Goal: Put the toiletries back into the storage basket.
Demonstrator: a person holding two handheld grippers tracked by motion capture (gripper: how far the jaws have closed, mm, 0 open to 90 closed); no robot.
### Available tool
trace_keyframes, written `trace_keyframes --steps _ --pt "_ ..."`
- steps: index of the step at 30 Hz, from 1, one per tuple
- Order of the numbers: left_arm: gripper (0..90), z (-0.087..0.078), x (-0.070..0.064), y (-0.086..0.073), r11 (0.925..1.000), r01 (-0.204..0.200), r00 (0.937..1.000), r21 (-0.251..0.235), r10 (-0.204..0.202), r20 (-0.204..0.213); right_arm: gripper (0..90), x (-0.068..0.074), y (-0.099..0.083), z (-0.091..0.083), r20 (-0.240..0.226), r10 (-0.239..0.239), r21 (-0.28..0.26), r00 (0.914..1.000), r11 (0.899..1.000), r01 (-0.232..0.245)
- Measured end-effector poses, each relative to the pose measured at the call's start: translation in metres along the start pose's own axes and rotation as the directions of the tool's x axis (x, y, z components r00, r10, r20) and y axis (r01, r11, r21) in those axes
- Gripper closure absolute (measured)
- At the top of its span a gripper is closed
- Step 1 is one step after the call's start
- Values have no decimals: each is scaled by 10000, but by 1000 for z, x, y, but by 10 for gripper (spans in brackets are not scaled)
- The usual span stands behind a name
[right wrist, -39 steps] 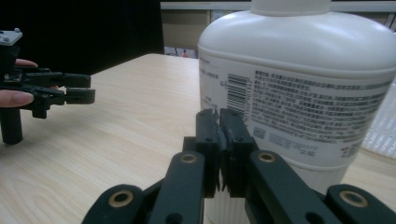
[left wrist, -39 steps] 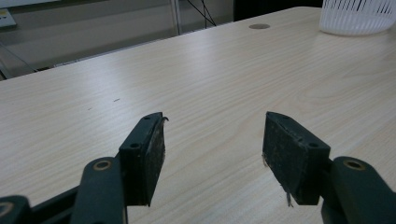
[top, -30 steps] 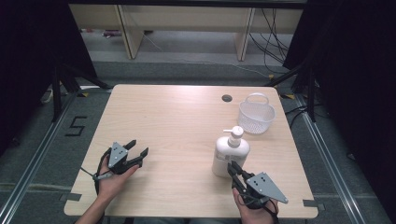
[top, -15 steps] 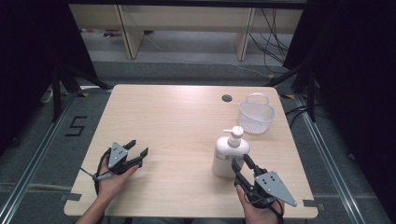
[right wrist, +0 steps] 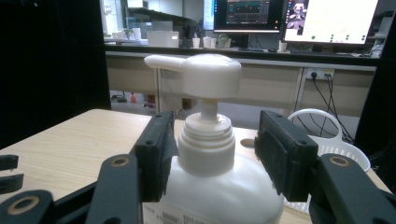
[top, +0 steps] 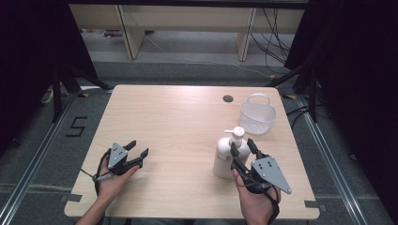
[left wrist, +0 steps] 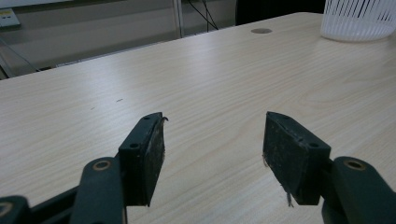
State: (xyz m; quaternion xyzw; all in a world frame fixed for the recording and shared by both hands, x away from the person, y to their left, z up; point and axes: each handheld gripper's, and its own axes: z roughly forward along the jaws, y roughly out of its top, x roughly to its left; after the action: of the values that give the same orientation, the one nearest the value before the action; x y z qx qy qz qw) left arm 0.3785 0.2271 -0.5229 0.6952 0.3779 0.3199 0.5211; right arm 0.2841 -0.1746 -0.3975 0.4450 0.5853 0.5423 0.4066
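Soap bottle [right wrist: 208, 186] upright, table's [top: 178, 122] right front, neck between spread jaws of right claw [right wrist: 212, 144], maybe touching one pad. Bottle bottom cut off. Left claw [left wrist: 212, 149] agape, empty.

Left gripper [top: 136, 153]: black jaws, grey three-cornered plate, thin trailing cable.
Right gripper [top: 242, 150]: black, brass-ringed pivots.

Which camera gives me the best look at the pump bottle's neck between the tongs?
The right gripper view: the pump bottle sits close up, its collar between the open jaws of the right tongs. The high view shows the whole bottle, small, beside the tongs. The left gripper view looks across bare table.
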Motion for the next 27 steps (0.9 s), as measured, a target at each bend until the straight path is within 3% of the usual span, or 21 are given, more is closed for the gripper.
trace_keyframes --steps 10,11,13,18,19,27 --pt "383 0 0 0 10000 -67 10000 4 67 -14 486 3 7 14 -7 112 228 9999 9997 -112" --pt "383 0 0 0 10000 -65 10000 13 65 -16 492 1 8 15 66 -183 219 9998 9996 182" --pt "383 0 0 0 10000 -10 10000 9 10 -13 502 3 9 16 78 20 197 10000 9998 -22" --pt "383 0 0 0 10000 -7 10000 19 7 -15 508 2 11 20 201 -10 211 9998 9998 6" --pt "383 0 0 0 10000 -62 10000 19 62 -23 509 4 12 20 237 256 238 9994 9994 -262" --pt "383 0 0 0 10000 -55 10000 16 55 0 523 1 15 24 260 91 272 9996 9996 -99"
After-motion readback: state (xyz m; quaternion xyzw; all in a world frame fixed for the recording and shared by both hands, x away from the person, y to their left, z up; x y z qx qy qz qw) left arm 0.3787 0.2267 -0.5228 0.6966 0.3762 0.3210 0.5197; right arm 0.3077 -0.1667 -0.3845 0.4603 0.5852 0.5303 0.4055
